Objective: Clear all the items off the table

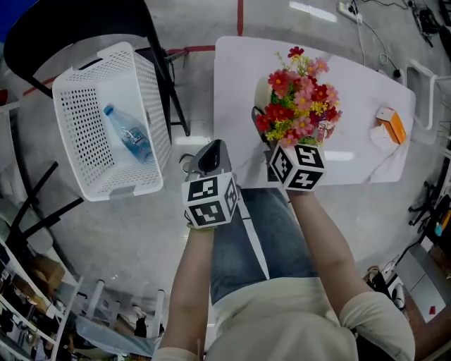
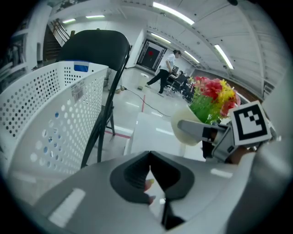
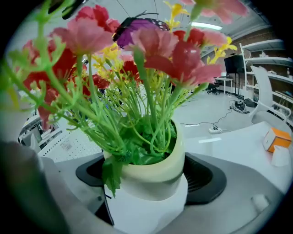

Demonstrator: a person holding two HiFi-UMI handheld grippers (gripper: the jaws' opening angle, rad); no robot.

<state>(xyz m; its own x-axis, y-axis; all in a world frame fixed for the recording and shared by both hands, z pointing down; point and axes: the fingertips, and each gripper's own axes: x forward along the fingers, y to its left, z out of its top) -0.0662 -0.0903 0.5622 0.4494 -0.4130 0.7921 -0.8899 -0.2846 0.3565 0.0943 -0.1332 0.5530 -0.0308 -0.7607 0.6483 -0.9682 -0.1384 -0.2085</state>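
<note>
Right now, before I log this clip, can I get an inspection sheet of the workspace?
Surface: white table, mostly bare.
Job's things: flower pot at the table's near edge; orange box and a small white item at its right end; water bottle lying in the white basket beside the table.
Clutter: nothing seen.
Grippers: left gripper jaws together, empty; right gripper closed on the flower pot.
Cables: cable and power strip on the floor beyond the table.
Surroundings: black chair behind the basket; a person far off.
</note>
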